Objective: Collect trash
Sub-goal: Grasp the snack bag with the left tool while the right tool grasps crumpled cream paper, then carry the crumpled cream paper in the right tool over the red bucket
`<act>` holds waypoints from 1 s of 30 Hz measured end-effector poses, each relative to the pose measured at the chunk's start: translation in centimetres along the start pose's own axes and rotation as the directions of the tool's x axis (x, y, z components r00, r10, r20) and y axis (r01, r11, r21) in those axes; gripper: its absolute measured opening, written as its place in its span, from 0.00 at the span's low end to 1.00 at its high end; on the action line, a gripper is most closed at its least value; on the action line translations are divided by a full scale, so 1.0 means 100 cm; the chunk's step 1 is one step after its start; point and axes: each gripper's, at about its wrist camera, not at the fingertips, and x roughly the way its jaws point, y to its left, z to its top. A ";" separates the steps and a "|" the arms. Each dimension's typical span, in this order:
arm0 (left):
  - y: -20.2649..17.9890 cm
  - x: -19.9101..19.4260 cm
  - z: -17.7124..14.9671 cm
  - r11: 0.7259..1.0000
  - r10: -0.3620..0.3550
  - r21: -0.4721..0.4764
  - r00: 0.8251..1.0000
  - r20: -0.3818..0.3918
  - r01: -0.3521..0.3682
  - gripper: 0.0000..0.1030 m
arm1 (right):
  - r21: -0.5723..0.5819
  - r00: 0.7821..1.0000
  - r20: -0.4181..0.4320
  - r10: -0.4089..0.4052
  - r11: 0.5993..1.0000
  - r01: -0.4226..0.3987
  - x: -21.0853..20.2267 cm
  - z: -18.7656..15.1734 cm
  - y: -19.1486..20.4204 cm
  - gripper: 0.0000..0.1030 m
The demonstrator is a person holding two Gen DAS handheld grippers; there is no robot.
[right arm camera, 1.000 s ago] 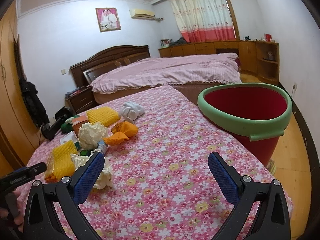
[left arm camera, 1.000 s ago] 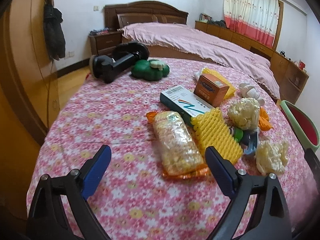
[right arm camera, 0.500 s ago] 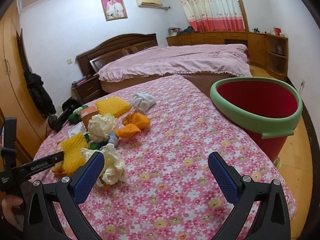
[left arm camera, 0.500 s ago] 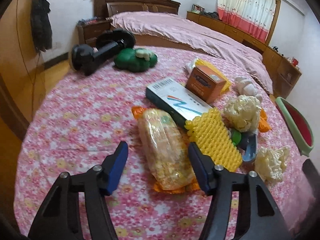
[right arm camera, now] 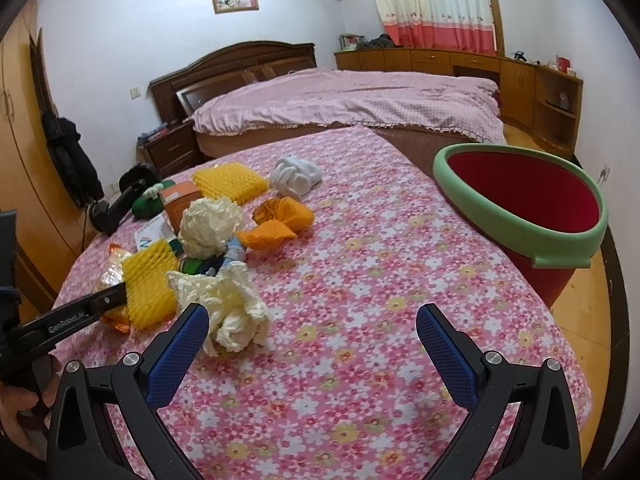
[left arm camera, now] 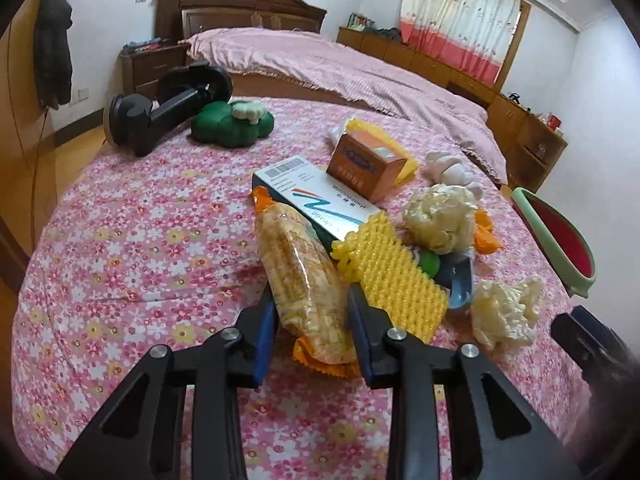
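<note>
- Left gripper point(left arm camera: 312, 322): jaws have just been closing on the near end of the snack bag point(left arm camera: 302, 280). Both pads look pressed against its sides, so read as clamped, though contact on the left pad is partly hidden by the bag's bulge.
- Key relation: the bag's long axis runs straight ahead from the left jaws, so they squeeze across its narrow width. Far end tucks against the white-and-teal box point(left arm camera: 316, 200).
- Right gripper point(right arm camera: 312, 336): jaws wide apart, nothing between them. Crumpled paper wad point(right arm camera: 232, 312) lies just ahead of its left jaw, slightly outside the gap.
- Bin point(right arm camera: 520, 208): red with green rim, ahead and right of the right jaws, past the tabletop point(right arm camera: 360, 280) edge. The right hand is the nearer one to it; the left must carry across.
- Count on the tabletop:
  - 1 snack bag
  - 2 yellow foam nets
  - 2 cream paper wads
  - 1 white wad
  - 1 orange wrapper
  - 2 boxes (white-and-teal, orange)
  - 1 small blue-and-green item under the pile, type unclear
- Non-trash, probably: 1 green cloud-shaped cushion point(left arm camera: 232, 126) and 1 black clamp-like device point(left arm camera: 160, 116), far ahead-left of the left jaws.
- Judgement: pickup of the first piece is under way; nothing visible in the bin.
</note>
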 end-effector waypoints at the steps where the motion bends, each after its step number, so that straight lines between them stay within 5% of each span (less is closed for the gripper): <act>1: -0.001 -0.001 0.000 1.000 0.003 0.005 1.000 0.001 -0.003 0.33 | -0.012 1.000 -0.012 0.003 1.000 -0.003 0.003 0.001 0.004 1.00; 8: 0.009 0.005 -0.002 1.000 -0.015 -0.026 0.999 -0.037 0.014 0.33 | -0.057 0.997 -0.070 0.016 0.998 -0.020 0.024 0.002 0.028 0.99; 25: 0.020 -0.018 -0.022 0.994 -0.062 -0.096 0.998 -0.028 0.059 0.29 | -0.082 0.983 -0.161 0.093 0.991 -0.107 0.032 -0.008 0.045 0.31; 30: 0.017 -0.043 -0.027 0.993 -0.061 -0.101 0.998 0.011 0.062 0.28 | -0.081 0.986 -0.125 0.110 0.989 -0.120 0.017 -0.007 0.044 0.23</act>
